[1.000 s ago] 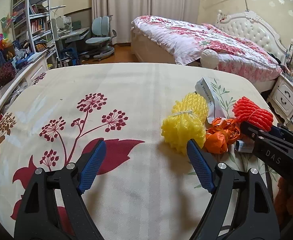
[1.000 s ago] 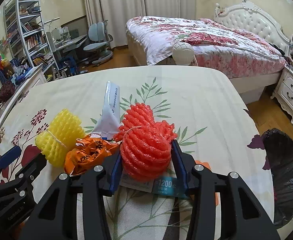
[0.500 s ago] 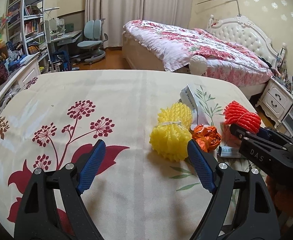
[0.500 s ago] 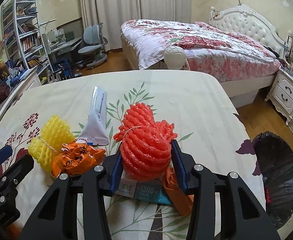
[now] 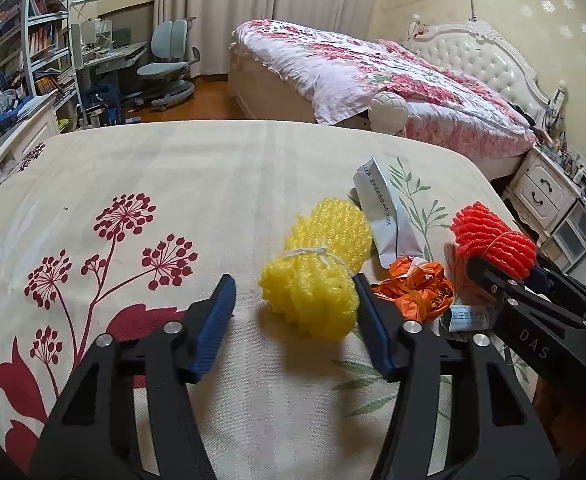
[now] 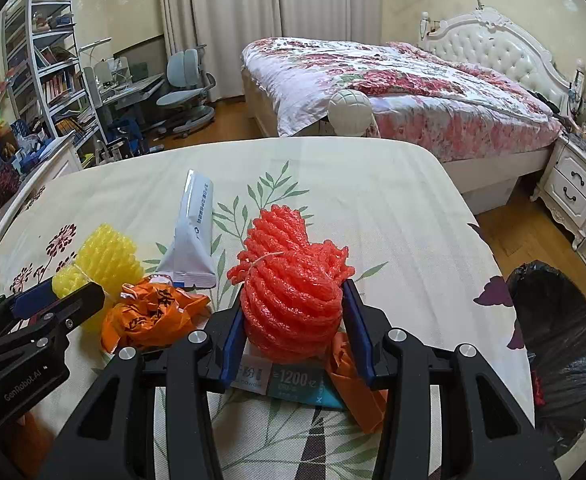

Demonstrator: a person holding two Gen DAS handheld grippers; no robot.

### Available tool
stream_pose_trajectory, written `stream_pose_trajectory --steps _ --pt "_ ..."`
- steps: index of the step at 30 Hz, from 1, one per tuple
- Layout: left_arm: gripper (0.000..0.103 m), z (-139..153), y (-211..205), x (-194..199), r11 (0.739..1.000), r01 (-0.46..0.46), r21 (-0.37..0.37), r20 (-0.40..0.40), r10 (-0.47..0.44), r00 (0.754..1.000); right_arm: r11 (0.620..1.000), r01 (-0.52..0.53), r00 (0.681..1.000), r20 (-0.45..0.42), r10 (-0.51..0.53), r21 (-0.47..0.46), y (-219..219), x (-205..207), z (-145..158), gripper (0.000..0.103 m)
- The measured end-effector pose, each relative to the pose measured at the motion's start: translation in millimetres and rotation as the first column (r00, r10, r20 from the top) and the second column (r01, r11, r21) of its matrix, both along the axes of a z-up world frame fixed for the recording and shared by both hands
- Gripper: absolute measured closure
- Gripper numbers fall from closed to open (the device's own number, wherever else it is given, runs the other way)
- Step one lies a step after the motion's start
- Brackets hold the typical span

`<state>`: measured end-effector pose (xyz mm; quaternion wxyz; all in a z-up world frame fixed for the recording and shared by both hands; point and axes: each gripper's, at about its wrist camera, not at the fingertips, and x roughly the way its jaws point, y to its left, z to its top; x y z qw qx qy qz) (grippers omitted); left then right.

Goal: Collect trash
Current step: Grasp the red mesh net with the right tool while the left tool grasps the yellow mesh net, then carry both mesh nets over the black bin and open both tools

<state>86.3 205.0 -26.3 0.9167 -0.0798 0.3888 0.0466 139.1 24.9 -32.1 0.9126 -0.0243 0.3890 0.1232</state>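
On the floral bedspread [image 5: 213, 184], seen from the left wrist camera, the left gripper [image 5: 293, 308] stands with its jaws wide apart. A yellow foam net [image 5: 317, 268] lies between the blue pads, nearer the right pad and perhaps touching it; I cannot tell for sure. Just beside it sit a crumpled orange wrapper [image 5: 417, 284] and a silver pouch [image 5: 385, 216], and further right the right gripper [image 5: 493, 268] shows, carrying a red foam net [image 5: 493, 236].

From the right wrist camera, the right gripper [image 6: 293, 320] is clamped on the red foam net [image 6: 293, 288], both pads pressed to its sides around the fattest part. Under it lie a teal packet [image 6: 301, 382] and an orange scrap [image 6: 357, 384]. A black-lined trash bin [image 6: 557, 344] stands off the bed's edge to the right, near the held net.

Both nets look very light, soft and springy, so they should squash under the pads rather than slip; a hold across the middle, near the tie string, seems safest. The wrapper and pouch are likely thin and slick, better pinched at a raised crease or edge than pressed flat.
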Motion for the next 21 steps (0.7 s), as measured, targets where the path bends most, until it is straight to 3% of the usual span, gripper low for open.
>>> stream_pose_trajectory --steps 1,4,5,21 --pt "0.062 -0.2 -1.4 -0.3 1.0 0.014 0.003 0.001 -0.014 1.0 1.0 -0.001 1.0 0.001 0.001 -0.001 0.5 -0.7 -0.1 0.058" --pt "0.065 0.0 -5.9 -2.3 0.999 0.031 0.021 0.006 -0.031 0.999 1.0 -0.005 1.0 0.009 0.005 -0.003 1.5 -2.4 2.0 0.058" --pt "0.071 0.0 -6.3 -3.4 0.999 0.032 0.023 0.009 -0.032 0.999 1.0 -0.005 1.0 0.013 0.005 -0.003 1.5 -3.9 3.2 0.058" --pt "0.073 37.2 -30.1 -46.1 1.0 0.019 0.018 0.1 -0.021 0.995 0.999 0.043 0.994 0.097 -0.045 0.024 -45.4 -40.4 36.1 0.058"
